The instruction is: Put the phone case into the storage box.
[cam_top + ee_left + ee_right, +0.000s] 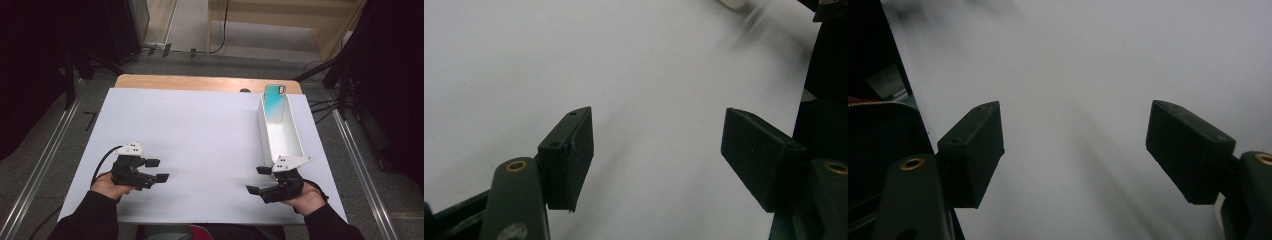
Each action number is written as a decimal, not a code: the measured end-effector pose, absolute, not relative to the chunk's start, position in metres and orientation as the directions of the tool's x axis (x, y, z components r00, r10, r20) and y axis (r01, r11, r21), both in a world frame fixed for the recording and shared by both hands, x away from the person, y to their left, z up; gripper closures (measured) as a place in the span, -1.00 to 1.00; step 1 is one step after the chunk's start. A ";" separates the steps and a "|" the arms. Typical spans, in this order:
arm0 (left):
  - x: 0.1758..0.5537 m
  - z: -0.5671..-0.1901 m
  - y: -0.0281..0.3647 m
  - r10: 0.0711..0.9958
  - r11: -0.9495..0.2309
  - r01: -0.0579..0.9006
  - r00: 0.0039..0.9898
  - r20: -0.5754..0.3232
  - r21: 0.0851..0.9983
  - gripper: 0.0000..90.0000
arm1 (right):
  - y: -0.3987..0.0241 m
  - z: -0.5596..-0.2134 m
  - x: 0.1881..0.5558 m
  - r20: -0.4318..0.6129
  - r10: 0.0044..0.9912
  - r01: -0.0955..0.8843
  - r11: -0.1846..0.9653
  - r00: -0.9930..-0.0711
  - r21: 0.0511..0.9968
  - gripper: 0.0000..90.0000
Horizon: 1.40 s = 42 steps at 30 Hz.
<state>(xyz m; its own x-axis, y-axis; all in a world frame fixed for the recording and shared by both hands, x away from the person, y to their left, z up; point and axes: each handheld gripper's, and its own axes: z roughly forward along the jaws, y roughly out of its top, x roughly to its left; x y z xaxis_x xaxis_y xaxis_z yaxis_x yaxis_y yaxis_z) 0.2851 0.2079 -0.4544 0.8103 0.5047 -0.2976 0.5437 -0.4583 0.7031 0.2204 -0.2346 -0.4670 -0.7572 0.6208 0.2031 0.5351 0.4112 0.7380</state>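
Note:
A long narrow white box lies at the right of the white board. A phone with a teal-to-white back leans upright in the box's far end. My left gripper rests low over the board's near left and points right; its jaws stand open with nothing between them. My right gripper sits just in front of the box's near end and points left. Its jaws are also apart over bare board, holding nothing.
The board covers a wooden table whose far edge shows. Metal rails run along the floor on both sides. Dark stands and cables sit at the far right. The board's near edge lies close to my right gripper.

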 end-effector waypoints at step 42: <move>0.285 -0.455 0.207 0.497 -0.469 0.541 0.815 -0.298 0.698 -0.36 | -0.247 -0.472 0.220 0.194 0.647 0.550 0.409 -0.738 0.728 -0.51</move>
